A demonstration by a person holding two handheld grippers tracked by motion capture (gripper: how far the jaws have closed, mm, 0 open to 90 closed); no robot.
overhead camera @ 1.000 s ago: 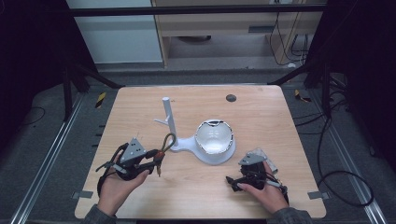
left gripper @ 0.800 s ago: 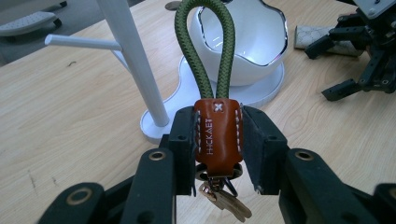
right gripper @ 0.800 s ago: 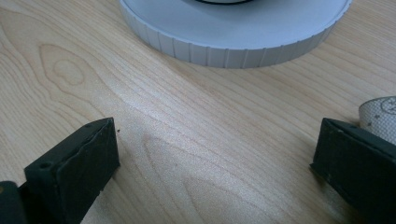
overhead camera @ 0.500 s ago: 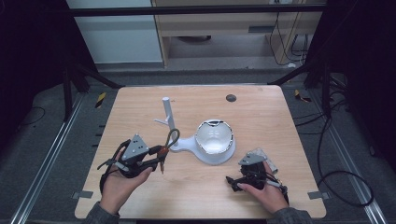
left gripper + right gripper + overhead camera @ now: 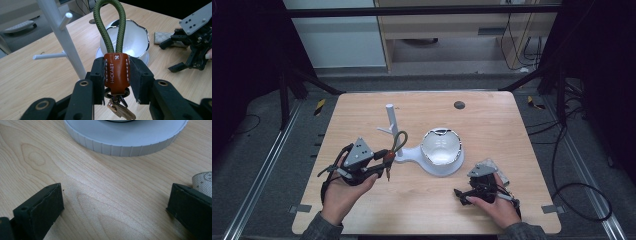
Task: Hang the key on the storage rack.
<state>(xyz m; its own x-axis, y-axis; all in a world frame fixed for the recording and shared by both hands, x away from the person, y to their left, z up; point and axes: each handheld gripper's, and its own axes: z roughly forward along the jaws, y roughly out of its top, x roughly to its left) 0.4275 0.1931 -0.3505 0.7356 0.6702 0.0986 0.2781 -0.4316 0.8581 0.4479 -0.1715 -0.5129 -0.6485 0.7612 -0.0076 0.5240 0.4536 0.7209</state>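
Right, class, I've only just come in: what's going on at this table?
A person works with a gripper in each hand. The left gripper has its fingers clamped on the brown leather tab of a keychain, its green cord loop raised beside the white peg stand, not yet on a peg. The right gripper rests open on the wooden table, near the white bowl and a small patterned pouch.

Key fob (image 5: 116, 72) brown leather, white stitching; loop (image 5: 110, 27) olive green; stand (image 5: 58, 32) white; table (image 5: 492, 125) light wood grain.
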